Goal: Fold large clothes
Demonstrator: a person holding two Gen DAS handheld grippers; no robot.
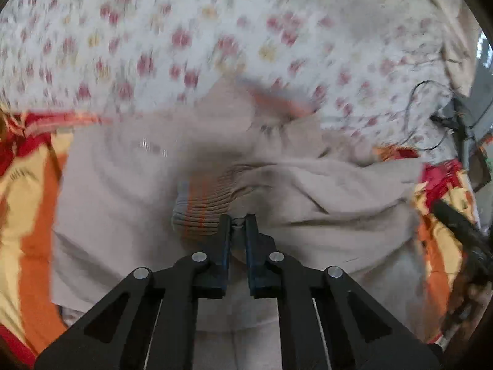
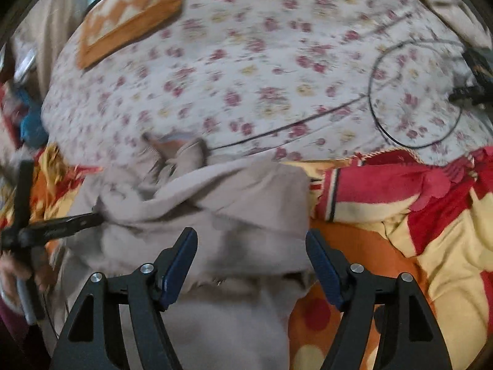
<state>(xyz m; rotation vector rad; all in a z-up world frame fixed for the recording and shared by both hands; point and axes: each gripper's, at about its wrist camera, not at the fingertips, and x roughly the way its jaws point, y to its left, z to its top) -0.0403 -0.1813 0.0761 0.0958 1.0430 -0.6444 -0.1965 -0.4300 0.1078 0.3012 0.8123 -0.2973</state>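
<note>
The beige sweater [image 2: 215,203] lies bunched on the blanket [image 2: 431,246], its length running left-right; left gripper [image 1: 238,220] is pinched on its ribbed cuff [image 1: 203,206], right gripper [image 2: 251,237] gapes wide directly over its right-hand edge.

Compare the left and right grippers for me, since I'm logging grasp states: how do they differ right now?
The left gripper has its jaws nearly closed, pinching the beige sweater beside its ribbed, orange-striped cuff; the right gripper has its jaws spread wide and holds nothing. The left grips fabric, while the right only hovers over the sweater's edge. Both are black with dark blue pads and work over the same sweater on the patterned blanket.
</note>
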